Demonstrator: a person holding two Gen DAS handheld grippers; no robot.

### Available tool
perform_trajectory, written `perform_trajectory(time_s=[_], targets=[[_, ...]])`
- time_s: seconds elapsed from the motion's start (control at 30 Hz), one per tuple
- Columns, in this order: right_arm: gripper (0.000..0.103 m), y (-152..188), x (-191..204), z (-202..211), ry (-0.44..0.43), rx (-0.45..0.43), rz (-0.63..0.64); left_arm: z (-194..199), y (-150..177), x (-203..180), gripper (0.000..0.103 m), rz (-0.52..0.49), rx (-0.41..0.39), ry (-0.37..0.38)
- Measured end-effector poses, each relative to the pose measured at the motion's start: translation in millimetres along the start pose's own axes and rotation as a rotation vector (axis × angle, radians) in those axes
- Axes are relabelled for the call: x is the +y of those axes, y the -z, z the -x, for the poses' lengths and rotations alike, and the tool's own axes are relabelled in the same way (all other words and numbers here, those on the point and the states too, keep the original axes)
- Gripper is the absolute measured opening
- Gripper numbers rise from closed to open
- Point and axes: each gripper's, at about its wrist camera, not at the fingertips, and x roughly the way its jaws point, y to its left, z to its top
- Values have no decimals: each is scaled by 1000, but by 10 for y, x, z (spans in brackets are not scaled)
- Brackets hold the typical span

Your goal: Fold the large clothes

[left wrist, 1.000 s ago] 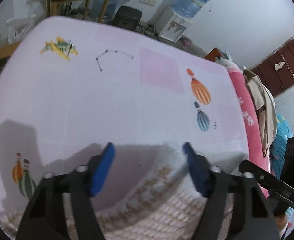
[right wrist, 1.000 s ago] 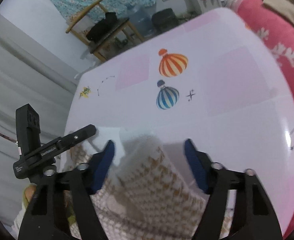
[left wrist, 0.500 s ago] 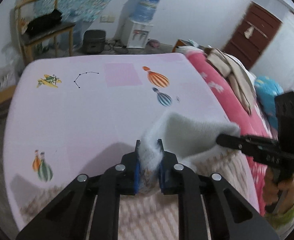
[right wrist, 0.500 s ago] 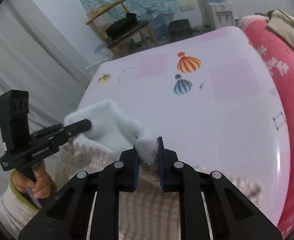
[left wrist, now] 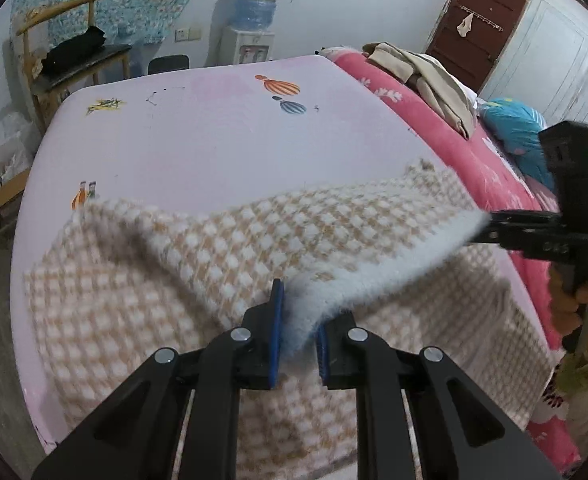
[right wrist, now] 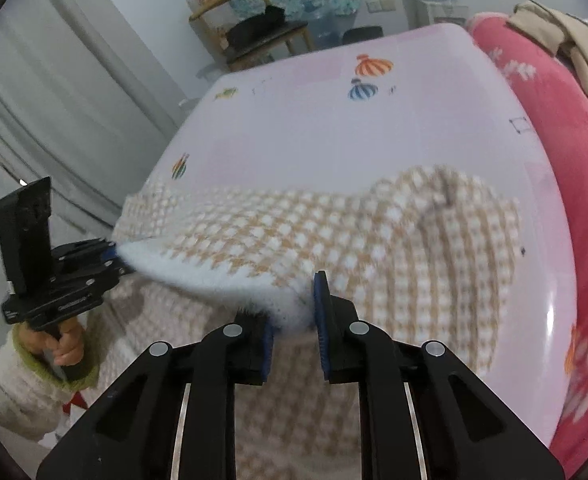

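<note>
A large tan-and-white checked fleece garment (left wrist: 253,240) lies on the pink bed sheet (left wrist: 213,144), its white fuzzy edge lifted in the air. My left gripper (left wrist: 298,336) is shut on one end of that edge. My right gripper (right wrist: 294,320) is shut on the other end of the garment (right wrist: 334,232). The raised edge is stretched between the two grippers above the lower layer. The right gripper also shows in the left wrist view (left wrist: 534,232), and the left gripper shows in the right wrist view (right wrist: 105,260).
A red floral quilt (left wrist: 434,120) with beige clothes (left wrist: 422,72) piled on it lies along the bed's right side. A wooden chair (left wrist: 65,60), a water dispenser (left wrist: 253,28) and a brown door (left wrist: 482,24) stand beyond the bed. Grey curtains (right wrist: 53,120) hang at the left.
Both grippers closed on the garment's white edge, then lifted it high and drew apart, stretching the edge between them. The checked side now faces up over the lower layer.
</note>
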Motion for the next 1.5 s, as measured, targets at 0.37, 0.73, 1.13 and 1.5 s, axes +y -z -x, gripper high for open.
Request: perform_trajectory(time_s=[0.37,0.73,1.13,1.5], targets=[[32,-365,549,294,-147,-112,115,76,123,-81,17,-49,-29,-61],[26,51,377,-552,-167,80,37,434,351,293,28,78,-32,15],[29,-238,-398,-182,-67,-60,-211,-78,-192,779,40,324,16,53],[11,-215,-147,-414,106,-19,-53,-407,-425,828,42,226,42,-100]])
